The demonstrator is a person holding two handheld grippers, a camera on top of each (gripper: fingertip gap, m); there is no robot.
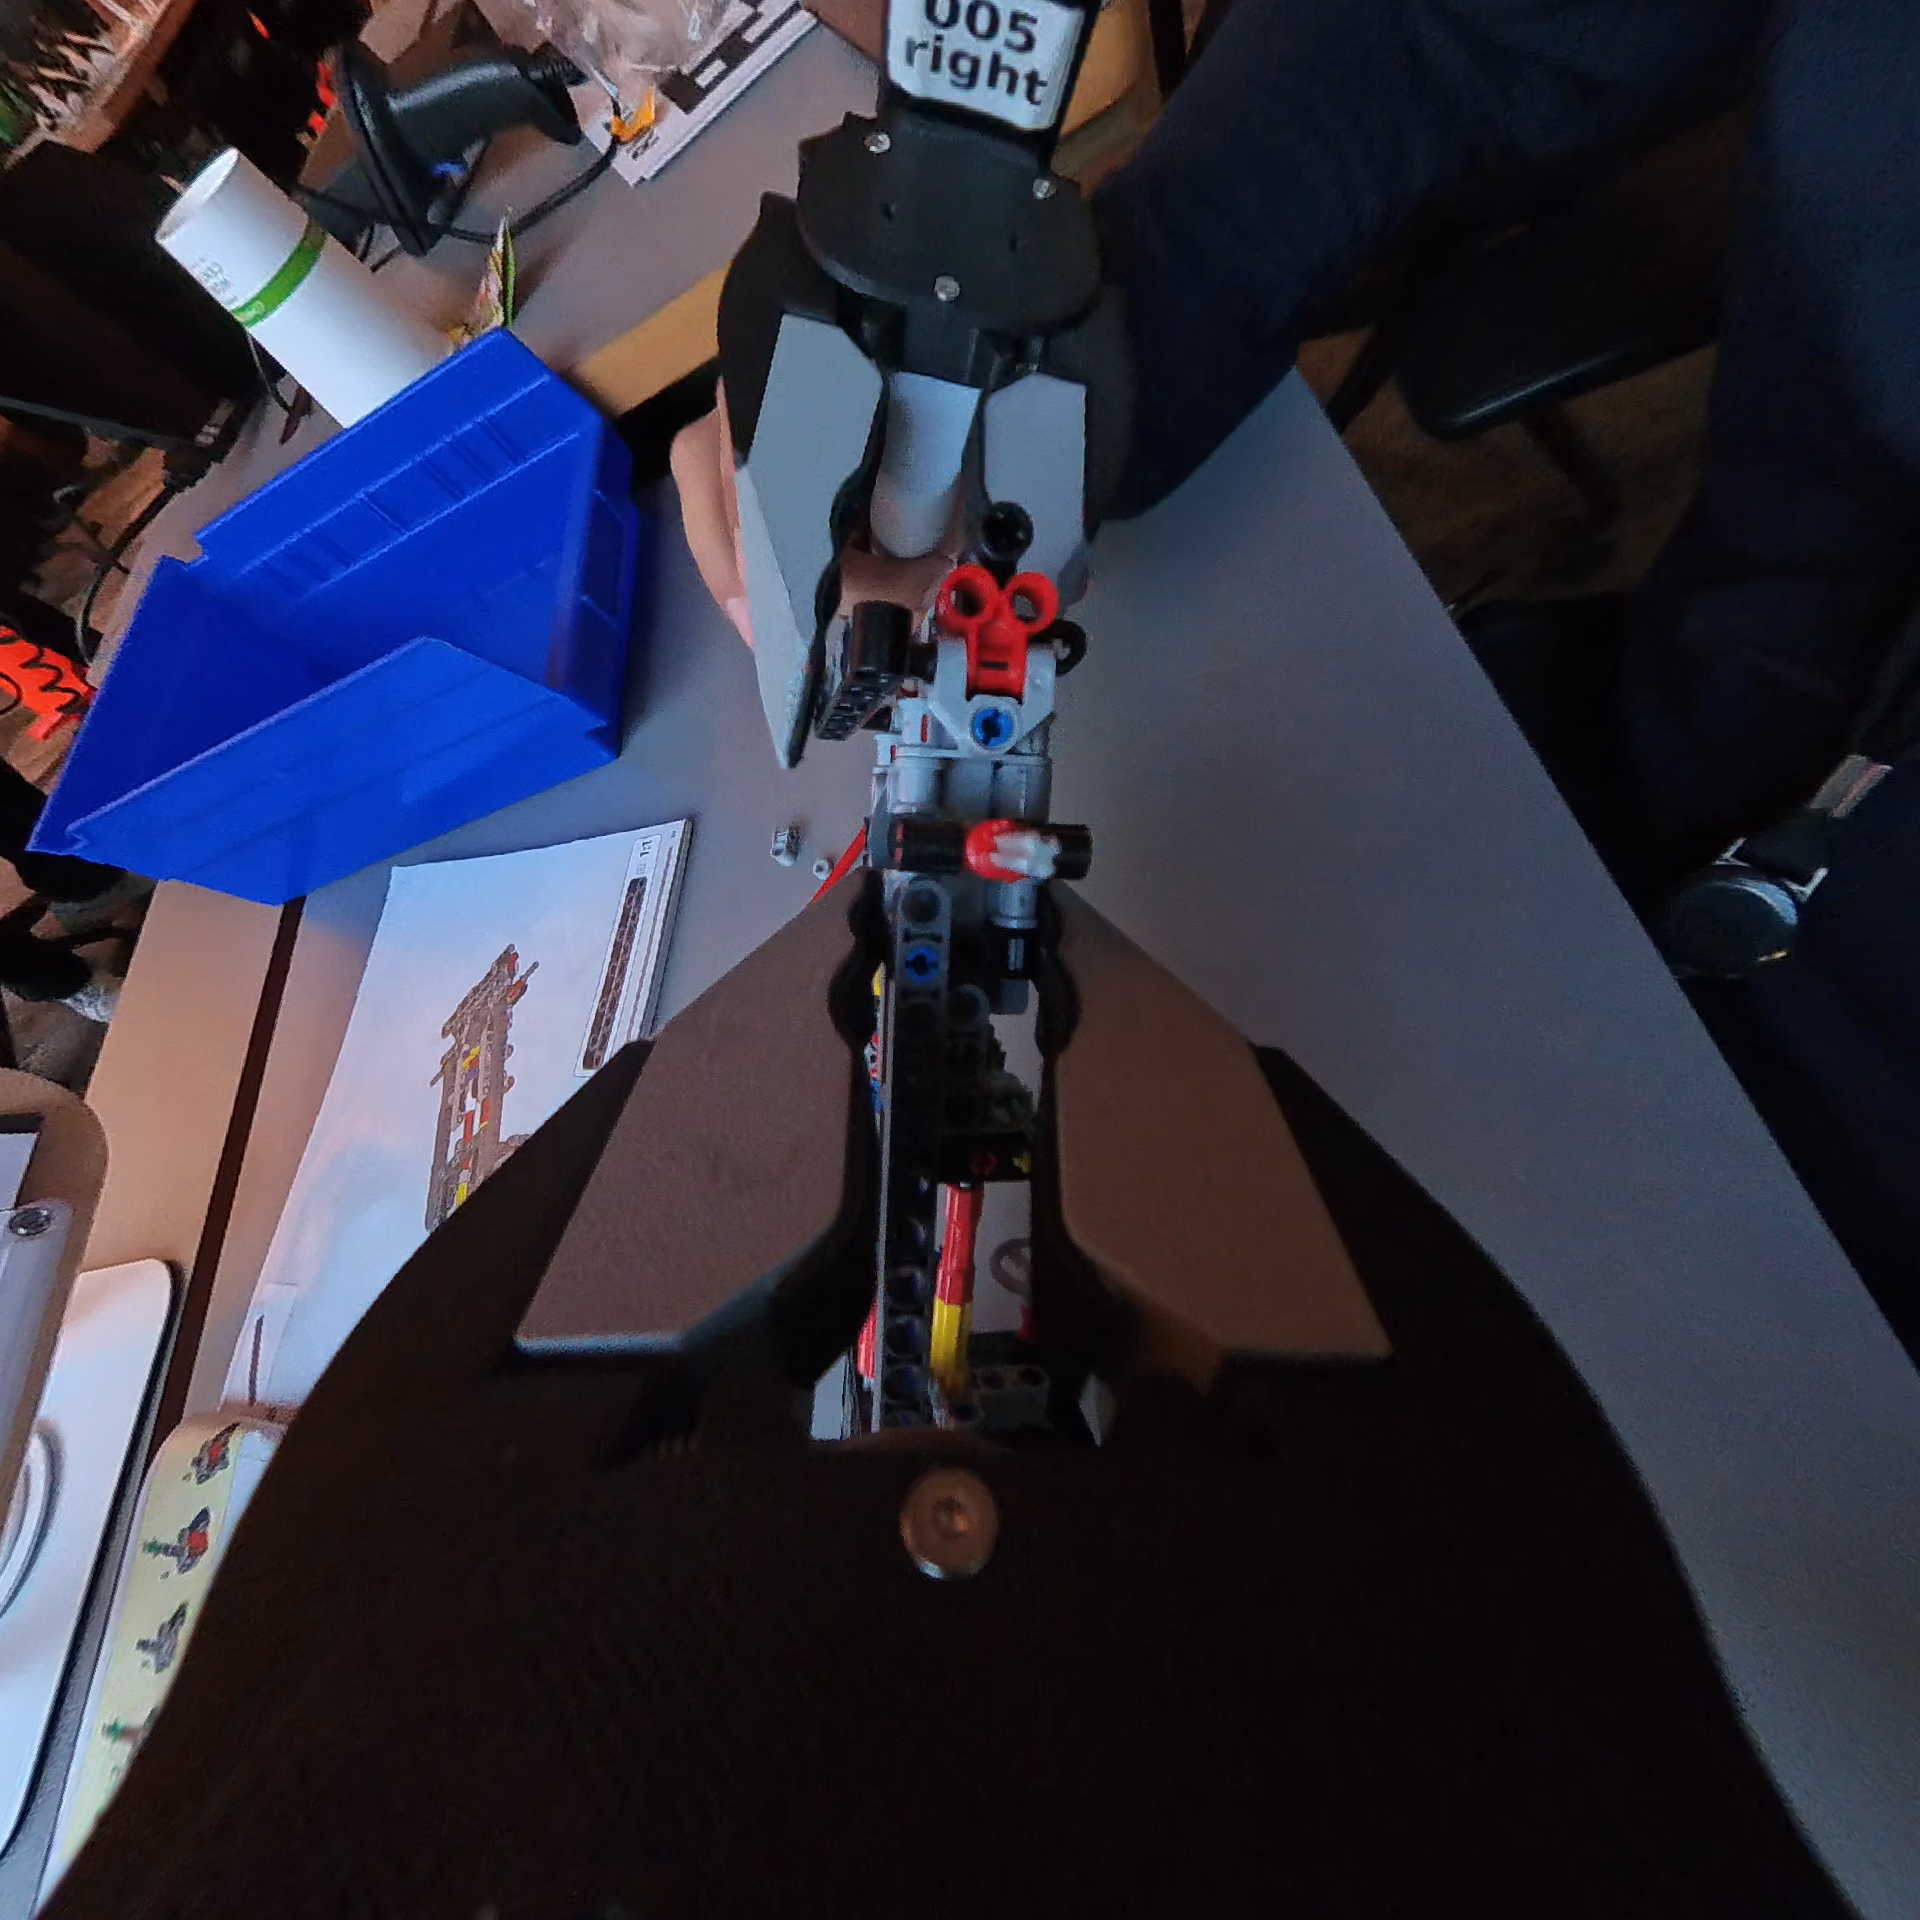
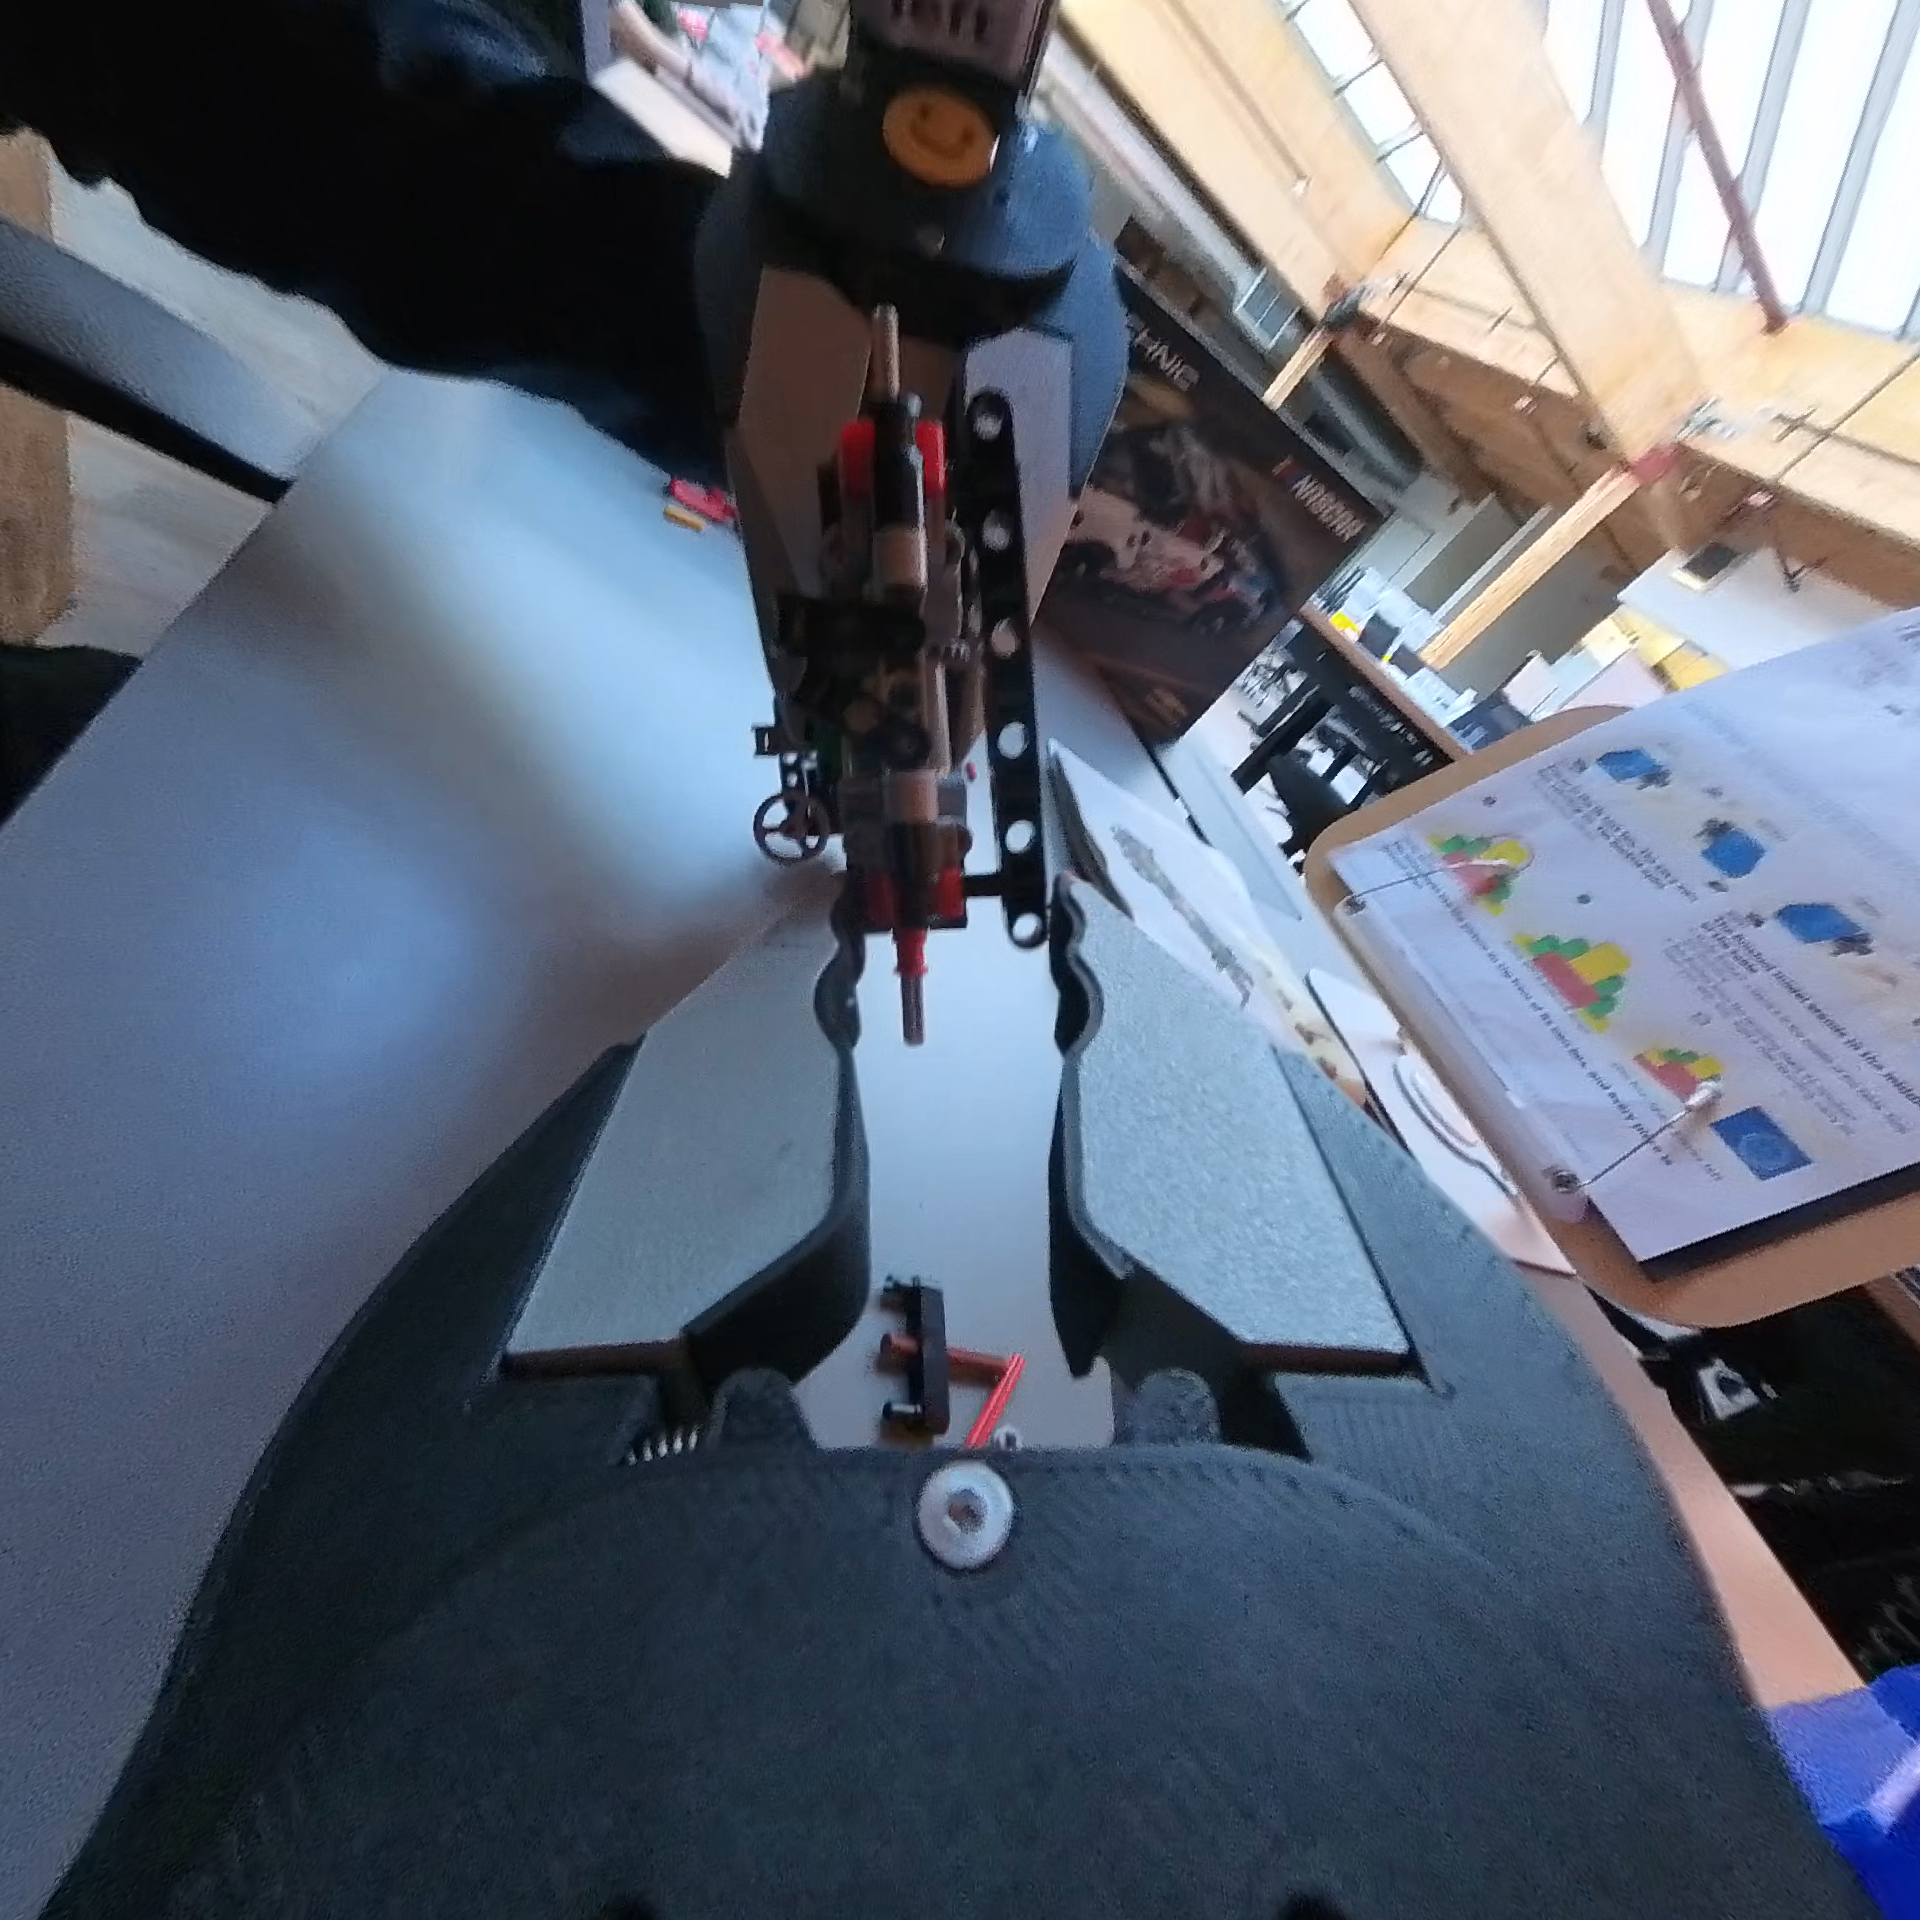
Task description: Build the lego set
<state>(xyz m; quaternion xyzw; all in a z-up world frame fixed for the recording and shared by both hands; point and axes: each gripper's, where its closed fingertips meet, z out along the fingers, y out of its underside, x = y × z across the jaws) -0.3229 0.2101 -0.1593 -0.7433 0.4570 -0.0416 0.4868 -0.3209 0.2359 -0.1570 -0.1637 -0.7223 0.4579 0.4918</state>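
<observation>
A long brick assembly of grey, black and red beams and pins is held above the grey table. My left gripper is shut on its near part, with both pads against its sides. My right gripper faces it from the far end. In the right wrist view my right gripper has its fingertips closed on the end of the assembly. One tip is against the red and black body and the other against the black holed beam. A red-tipped axle pokes out between the fingers. The left gripper holds the far part.
A blue bin and a white roll sit far left. An open instruction booklet and small loose pieces lie beside the assembly. A black piece with red axles lies under my right gripper. A board with a printed sheet stands right. Less than 4 cm separates the two grippers' tips.
</observation>
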